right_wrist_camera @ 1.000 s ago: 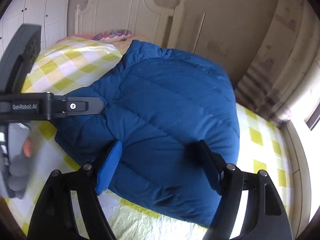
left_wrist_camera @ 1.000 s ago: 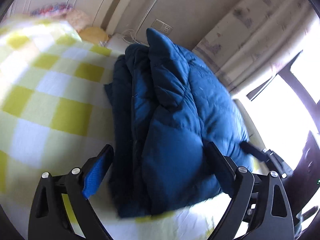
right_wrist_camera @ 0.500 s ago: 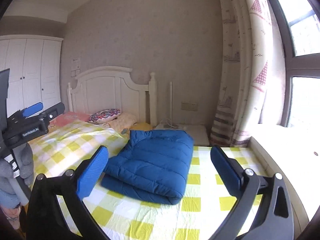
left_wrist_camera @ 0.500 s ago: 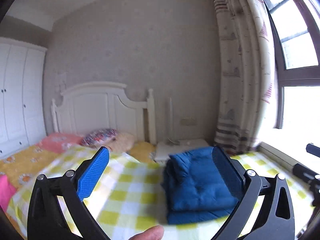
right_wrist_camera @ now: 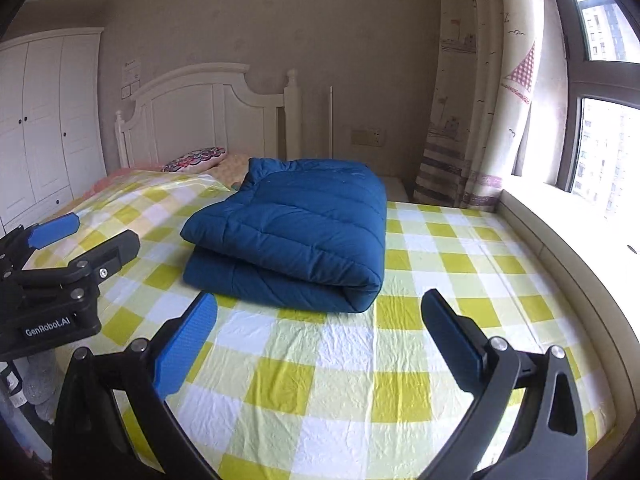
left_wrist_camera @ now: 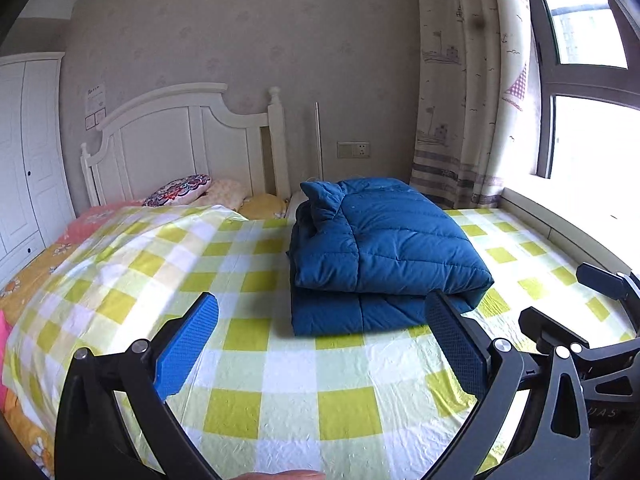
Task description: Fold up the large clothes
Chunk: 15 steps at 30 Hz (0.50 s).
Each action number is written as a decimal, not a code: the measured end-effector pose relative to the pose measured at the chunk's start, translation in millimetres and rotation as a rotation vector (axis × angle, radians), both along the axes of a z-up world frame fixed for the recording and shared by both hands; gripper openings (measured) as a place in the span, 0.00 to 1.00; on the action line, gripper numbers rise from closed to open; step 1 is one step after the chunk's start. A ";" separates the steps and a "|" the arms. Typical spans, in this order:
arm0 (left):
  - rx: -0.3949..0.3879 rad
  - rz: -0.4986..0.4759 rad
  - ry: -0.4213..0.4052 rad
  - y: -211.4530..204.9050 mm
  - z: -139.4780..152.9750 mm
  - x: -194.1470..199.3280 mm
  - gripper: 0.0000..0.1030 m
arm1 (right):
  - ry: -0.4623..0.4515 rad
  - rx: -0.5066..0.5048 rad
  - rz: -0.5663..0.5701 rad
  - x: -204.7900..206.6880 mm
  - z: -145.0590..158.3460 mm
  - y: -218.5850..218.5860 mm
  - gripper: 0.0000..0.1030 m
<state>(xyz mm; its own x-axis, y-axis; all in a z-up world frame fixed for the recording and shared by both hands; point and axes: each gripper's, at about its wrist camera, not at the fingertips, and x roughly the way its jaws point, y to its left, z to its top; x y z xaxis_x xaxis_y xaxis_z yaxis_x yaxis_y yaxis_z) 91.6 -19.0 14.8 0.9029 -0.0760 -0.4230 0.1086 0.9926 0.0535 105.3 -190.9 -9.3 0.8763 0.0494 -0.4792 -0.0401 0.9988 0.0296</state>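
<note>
Puffy dark blue quilted coat (left_wrist_camera: 384,248) lying folded in thick stack on bed with yellow-and-white checked sheet (left_wrist_camera: 280,368), near white wooden headboard (left_wrist_camera: 180,140). Left hand-held gripper (left_wrist_camera: 320,344) hanging wide open, holding nothing, well apart from coat. Right hand-held gripper (right_wrist_camera: 320,340) also gaping wide, holding nothing.

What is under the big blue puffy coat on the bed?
The folded blue coat lies on the yellow checked sheet, which shows all around it. Whether anything else is tucked beneath cannot be seen, because the coat covers that patch.
</note>
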 end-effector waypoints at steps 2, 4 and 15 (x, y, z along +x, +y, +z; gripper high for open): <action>-0.003 0.003 -0.001 1.2 1.7 0.3 0.96 | -0.006 0.005 -0.012 -3.9 0.4 -0.8 0.98; -0.006 0.001 0.003 2.0 3.4 0.7 0.96 | -0.007 0.007 -0.018 -9.2 1.9 1.1 0.98; -0.014 0.004 0.009 4.4 3.3 0.7 0.96 | 0.001 -0.004 -0.005 -10.1 4.4 8.5 0.98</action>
<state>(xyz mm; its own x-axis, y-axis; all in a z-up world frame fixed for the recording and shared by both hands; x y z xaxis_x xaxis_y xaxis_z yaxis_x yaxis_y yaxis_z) 92.3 -14.6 18.1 0.8993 -0.0782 -0.4302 0.1049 0.9937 0.0387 95.2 -182.4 -5.0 0.8759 0.0430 -0.4806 -0.0351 0.9991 0.0255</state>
